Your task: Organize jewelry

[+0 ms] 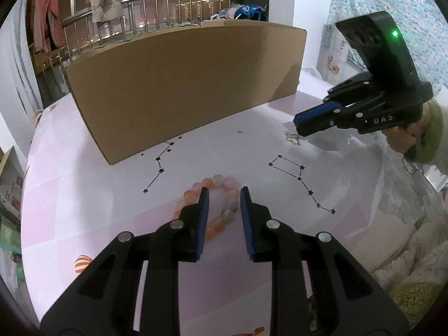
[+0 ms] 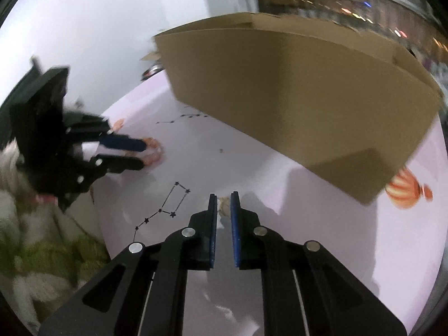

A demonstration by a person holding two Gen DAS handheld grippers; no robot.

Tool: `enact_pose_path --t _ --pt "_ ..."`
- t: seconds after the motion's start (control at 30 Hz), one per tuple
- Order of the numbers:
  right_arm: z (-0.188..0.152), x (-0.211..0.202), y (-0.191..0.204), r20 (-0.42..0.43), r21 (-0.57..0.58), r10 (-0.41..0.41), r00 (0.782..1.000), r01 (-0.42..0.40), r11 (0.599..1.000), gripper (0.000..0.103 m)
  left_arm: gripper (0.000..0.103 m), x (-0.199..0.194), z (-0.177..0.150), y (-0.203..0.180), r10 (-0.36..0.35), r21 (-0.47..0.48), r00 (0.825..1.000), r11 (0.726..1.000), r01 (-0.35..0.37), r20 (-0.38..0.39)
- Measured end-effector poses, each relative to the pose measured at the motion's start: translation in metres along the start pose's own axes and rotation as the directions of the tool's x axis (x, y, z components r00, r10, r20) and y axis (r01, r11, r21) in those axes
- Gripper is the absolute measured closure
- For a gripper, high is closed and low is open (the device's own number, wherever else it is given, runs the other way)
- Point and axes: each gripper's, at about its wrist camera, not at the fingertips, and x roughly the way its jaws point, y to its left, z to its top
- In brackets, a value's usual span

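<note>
A pale pink worktop [image 1: 84, 196], printed with black star patterns, carried everything. The biggest thing on it was a long brown cardboard box [image 1: 182, 84] standing toward the far side. Nearer the edge lay a bracelet [image 1: 221, 182] of orange, pink and grey beads, well apart from the box.

The left hand-held gripper [image 1: 222, 191] pointed down at the bracelet with its blue-padded jaws partly spread. Its left finger lay across the bead ring, and part of the ring showed in the gap between the jaws; I could not tell whether the pads pressed on any bead.

The right hand-held gripper [image 2: 223, 196], held in a hand [image 1: 403, 140] with a fuzzy green sleeve [image 1: 432, 137], hovered off to the side near a small pale print on the worktop. Its jaws stood almost together, a narrow slit between them and nothing pinched.
</note>
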Motion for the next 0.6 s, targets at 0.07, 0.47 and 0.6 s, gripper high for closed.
enact_pose_path --t 0.07,0.47,0.6 --pt "-0.006 0.003 0.003 -0.011 0.049 -0.013 1.0 0.014 0.999 0.087 0.082 0.0 0.0 0.0 0.004 -0.007 1.0 1.0 -0.004 -0.003" --pt "0.002 0.009 0.022 0.011 0.142 -0.08 0.997 0.078 0.987 0.084 0.082 0.002 0.001 -0.002 0.031 -0.041 0.999 0.999 -0.031 -0.008" --pt "0.003 0.015 0.017 0.004 0.169 -0.112 0.994 0.11 0.979 0.084 0.082 0.003 0.0 -0.003 0.031 -0.047 1.0 0.998 -0.031 -0.004"
